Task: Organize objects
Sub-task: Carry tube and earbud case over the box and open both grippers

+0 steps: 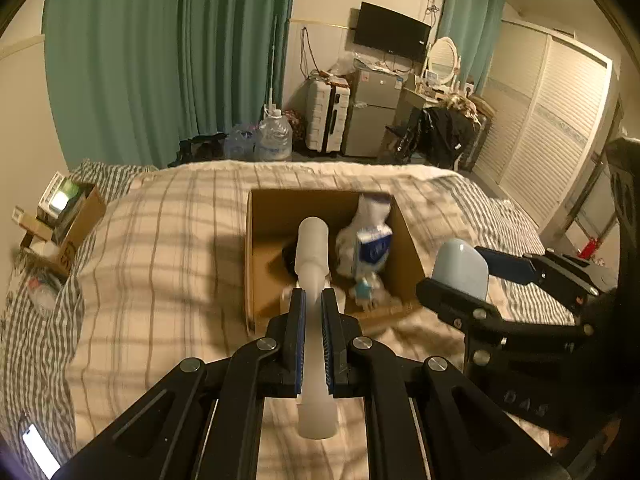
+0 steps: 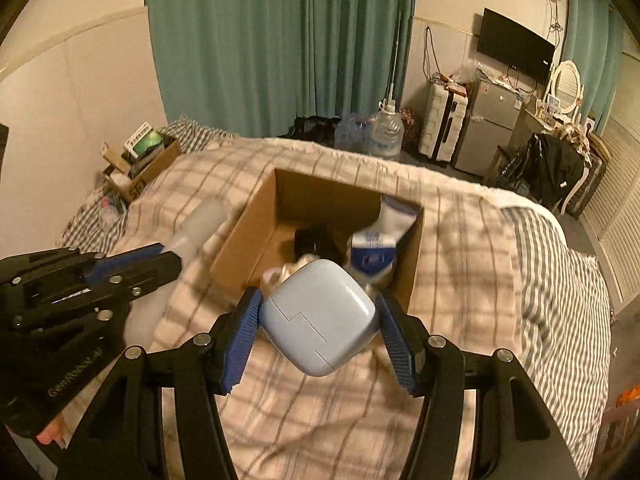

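Note:
My left gripper is shut on the thin neck of a frosted white bottle, held above the near edge of an open cardboard box on the bed. The bottle and left gripper also show in the right wrist view. My right gripper is shut on a pale blue rounded case, lifted just before the box. That case appears right of the box in the left wrist view, between the right gripper's fingers. Inside the box lie a blue-and-white carton, white packets and a dark object.
A plaid blanket covers the bed. A small cardboard box of items sits at the bed's far left. A phone lies at the near left. Beyond the bed stand water jugs, a suitcase and a fridge.

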A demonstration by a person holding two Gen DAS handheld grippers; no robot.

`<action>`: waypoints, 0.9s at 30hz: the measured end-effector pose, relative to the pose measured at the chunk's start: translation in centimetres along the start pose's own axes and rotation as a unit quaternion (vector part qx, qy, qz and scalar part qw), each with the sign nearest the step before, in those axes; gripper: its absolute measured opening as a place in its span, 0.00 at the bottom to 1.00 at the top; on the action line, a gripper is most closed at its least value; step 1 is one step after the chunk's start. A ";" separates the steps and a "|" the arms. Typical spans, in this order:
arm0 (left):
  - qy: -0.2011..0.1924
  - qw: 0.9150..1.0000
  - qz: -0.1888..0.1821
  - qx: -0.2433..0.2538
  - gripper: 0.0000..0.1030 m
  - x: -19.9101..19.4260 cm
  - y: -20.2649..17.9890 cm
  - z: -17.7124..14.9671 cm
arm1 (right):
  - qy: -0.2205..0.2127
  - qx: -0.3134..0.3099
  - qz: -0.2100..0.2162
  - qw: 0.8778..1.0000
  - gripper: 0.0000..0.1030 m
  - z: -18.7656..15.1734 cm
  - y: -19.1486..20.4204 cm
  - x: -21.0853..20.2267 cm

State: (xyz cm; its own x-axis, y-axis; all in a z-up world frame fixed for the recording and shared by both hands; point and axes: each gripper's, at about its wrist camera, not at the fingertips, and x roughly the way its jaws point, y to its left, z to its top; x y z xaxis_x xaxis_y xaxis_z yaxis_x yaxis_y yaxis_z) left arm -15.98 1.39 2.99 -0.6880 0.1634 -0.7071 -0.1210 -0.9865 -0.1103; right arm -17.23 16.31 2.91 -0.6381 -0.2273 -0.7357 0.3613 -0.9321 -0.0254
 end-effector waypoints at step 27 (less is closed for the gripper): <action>0.062 0.998 0.024 0.024 0.07 18.4 2.5 1.6 | 0.065 0.002 0.036 0.997 0.56 1.2 -4.2 16.5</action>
State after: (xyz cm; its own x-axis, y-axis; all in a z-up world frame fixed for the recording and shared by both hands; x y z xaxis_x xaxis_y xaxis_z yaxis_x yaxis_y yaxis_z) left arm -30.11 1.96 -9.21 -0.6007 0.1105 -0.7918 -0.1259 -0.9911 -0.0428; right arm -30.12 16.18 -8.33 -0.5173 -0.2545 -0.8171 0.3997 -0.9161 0.0323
